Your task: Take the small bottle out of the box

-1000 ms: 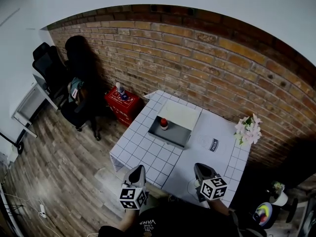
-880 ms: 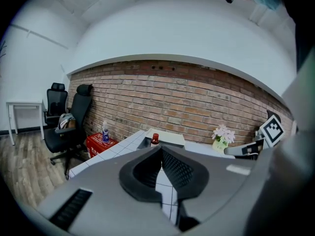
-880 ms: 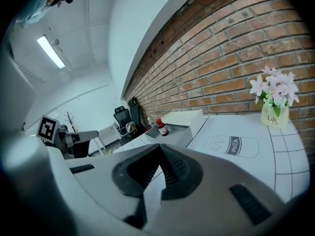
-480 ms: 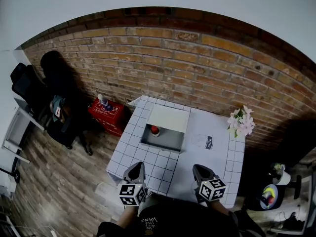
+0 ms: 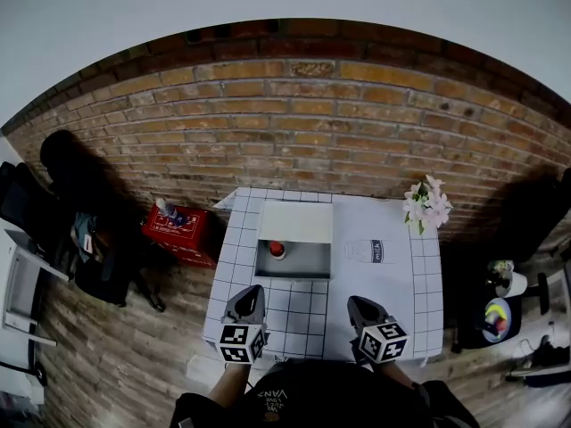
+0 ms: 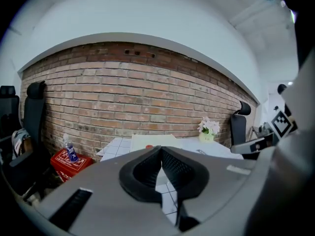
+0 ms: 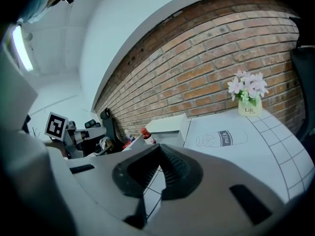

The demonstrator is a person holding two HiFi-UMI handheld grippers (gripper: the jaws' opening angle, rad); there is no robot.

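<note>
A small bottle with a red cap stands in the left part of an open grey box, whose white lid leans back. The box sits mid-table on the white table. My left gripper and right gripper hover over the table's near edge, well short of the box, both shut and empty. In the left gripper view the left gripper points at the lid. In the right gripper view the right gripper is shut, with the bottle and box ahead.
A vase of pink flowers stands at the table's far right corner, and a milk-bottle drawing lies right of the box. A red crate with a bottle on it sits on the floor to the left, by dark chairs. A brick wall is behind.
The head view has swung round, so the table now lies square and centred ahead. Both grippers stay shut near its front edge, the left one shifted sideways.
</note>
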